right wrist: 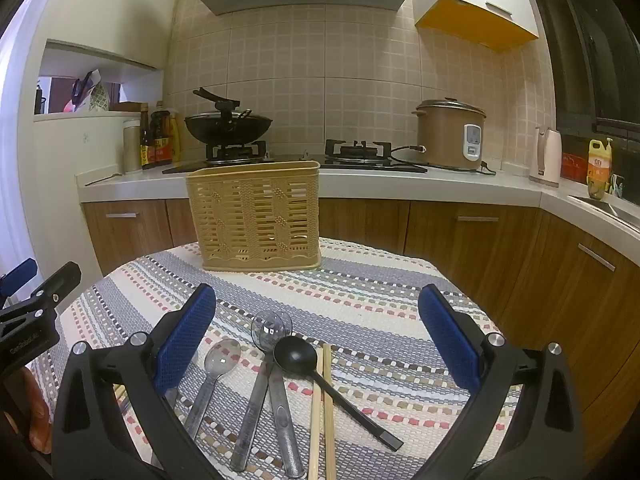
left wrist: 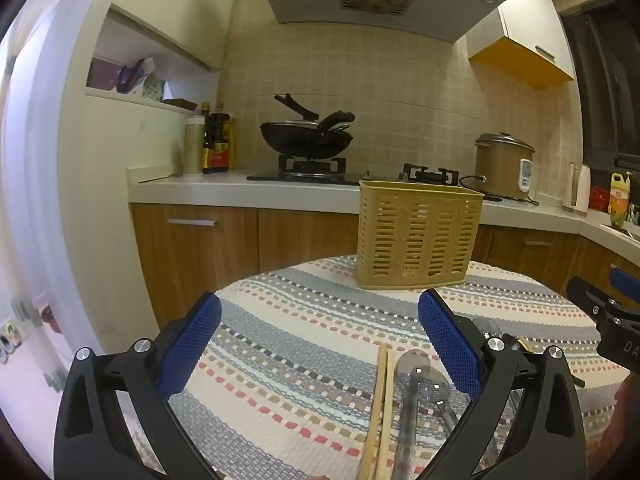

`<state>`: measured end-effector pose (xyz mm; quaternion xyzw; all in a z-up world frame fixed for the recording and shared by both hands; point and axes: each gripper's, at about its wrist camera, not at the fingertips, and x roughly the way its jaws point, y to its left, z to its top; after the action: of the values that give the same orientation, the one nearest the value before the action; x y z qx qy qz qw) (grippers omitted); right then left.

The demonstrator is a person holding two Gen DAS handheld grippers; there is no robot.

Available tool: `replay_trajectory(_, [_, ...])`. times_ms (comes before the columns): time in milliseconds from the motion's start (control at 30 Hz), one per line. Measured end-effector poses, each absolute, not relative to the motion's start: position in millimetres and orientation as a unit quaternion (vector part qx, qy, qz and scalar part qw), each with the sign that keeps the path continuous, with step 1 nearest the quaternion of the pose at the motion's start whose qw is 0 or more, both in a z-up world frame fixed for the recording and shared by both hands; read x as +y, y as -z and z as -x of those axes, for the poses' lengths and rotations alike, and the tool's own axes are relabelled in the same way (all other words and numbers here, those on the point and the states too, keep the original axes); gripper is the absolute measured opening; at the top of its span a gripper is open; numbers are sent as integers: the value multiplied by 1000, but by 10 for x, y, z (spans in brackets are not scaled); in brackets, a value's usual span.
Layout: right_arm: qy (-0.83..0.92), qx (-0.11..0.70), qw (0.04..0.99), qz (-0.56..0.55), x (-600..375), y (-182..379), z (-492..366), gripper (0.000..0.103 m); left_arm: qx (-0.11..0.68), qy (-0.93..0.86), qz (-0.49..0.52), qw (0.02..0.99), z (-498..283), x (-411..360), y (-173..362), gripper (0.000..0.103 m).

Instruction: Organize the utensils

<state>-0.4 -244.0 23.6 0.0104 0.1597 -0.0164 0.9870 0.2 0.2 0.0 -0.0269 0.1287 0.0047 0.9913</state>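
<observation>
A: Both tools, left [left wrist: 320,340] and right [right wrist: 318,332], stand spread wide, holding and touching nothing.

B: And the utensils?

A: Under the right tool, on the striped worktop [right wrist: 380,300]: clear spoons [right wrist: 222,356], a black spoon [right wrist: 295,356], chopsticks [right wrist: 322,400]. The slotted basket [right wrist: 256,216] stands beyond, well apart.

A tan slotted plastic basket [right wrist: 256,216] stands on a cloth [right wrist: 380,312] striped grey and cream with red and brown checks; nearer than it lie a black plastic spoon [right wrist: 296,356], clear spoons [right wrist: 222,358] and pale wooden chopsticks [right wrist: 324,408].
</observation>
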Motion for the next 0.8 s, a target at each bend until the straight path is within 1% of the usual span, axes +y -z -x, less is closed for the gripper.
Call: replay_trajectory(800, [15, 159, 987, -19, -2433, -222, -5, 97, 123, 3, 24, 992, 11, -11, 37, 96])
